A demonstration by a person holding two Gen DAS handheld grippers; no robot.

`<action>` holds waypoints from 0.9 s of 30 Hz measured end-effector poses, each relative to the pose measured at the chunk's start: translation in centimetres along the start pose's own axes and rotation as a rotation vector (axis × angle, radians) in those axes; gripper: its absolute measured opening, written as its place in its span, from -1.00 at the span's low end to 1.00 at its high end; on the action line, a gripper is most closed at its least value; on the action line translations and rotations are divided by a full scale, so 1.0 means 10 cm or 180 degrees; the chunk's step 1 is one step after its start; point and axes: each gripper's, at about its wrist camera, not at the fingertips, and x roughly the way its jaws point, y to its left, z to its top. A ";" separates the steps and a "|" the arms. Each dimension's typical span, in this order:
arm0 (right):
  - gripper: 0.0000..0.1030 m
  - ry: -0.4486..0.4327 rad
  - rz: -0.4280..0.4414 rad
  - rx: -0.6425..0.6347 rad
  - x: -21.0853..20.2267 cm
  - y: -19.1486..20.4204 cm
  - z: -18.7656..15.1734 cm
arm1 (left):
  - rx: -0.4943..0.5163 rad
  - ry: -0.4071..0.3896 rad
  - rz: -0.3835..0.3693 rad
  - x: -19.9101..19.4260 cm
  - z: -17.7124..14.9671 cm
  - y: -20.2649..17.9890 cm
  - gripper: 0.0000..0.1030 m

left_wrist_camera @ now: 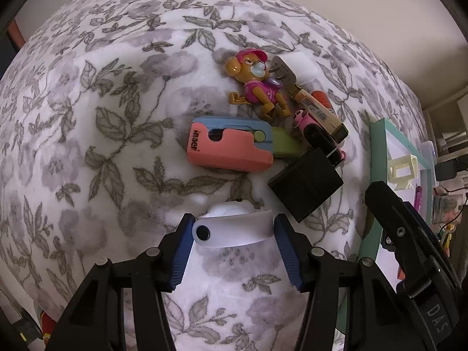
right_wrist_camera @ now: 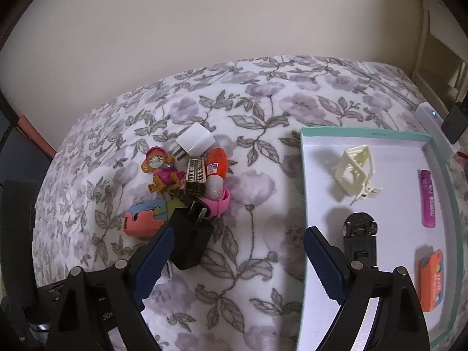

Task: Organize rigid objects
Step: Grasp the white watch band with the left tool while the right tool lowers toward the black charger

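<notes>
Nearest the camera, the left gripper (left_wrist_camera: pixel 234 231) has its blue pads clamped on a white curved plastic piece with a black button (left_wrist_camera: pixel 234 231), long axis lying left to right across the jaws, button end pointing left. Beyond it a pile waits on the floral fleece blanket (left_wrist_camera: pixel 87 146): coral-and-blue plastic cutter (left_wrist_camera: pixel 231 146), black cube charger (right_wrist_camera: pixel 190 239), pink-suited toy dog figure (right_wrist_camera: pixel 163 172). The right gripper (right_wrist_camera: pixel 238 260) hangs wide and empty. Rightmost, the mint-rimmed white tray (right_wrist_camera: pixel 365 135) holds four items, so sorting looks under halfway.
</notes>
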 end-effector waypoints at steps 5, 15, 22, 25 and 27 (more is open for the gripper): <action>0.72 0.0044 0.0030 0.0009 0.08 0.06 0.00 | -0.0099 -0.0074 0.0151 -0.06 0.02 0.13 0.11; 0.68 0.0187 0.0010 -0.0126 0.29 0.24 -0.03 | -0.0393 -0.0109 0.0219 -0.09 0.11 0.42 0.11; 0.66 0.0280 0.0031 -0.0136 0.41 0.32 -0.06 | -0.0530 -0.0112 0.0164 -0.09 0.16 0.59 0.11; 0.65 0.0317 0.0036 -0.0118 0.47 0.34 -0.08 | -0.0594 -0.0104 0.0100 -0.10 0.18 0.63 0.11; 0.64 0.0338 0.0046 -0.0098 0.51 0.36 -0.09 | -0.0630 -0.0103 0.0069 -0.10 0.19 0.66 0.11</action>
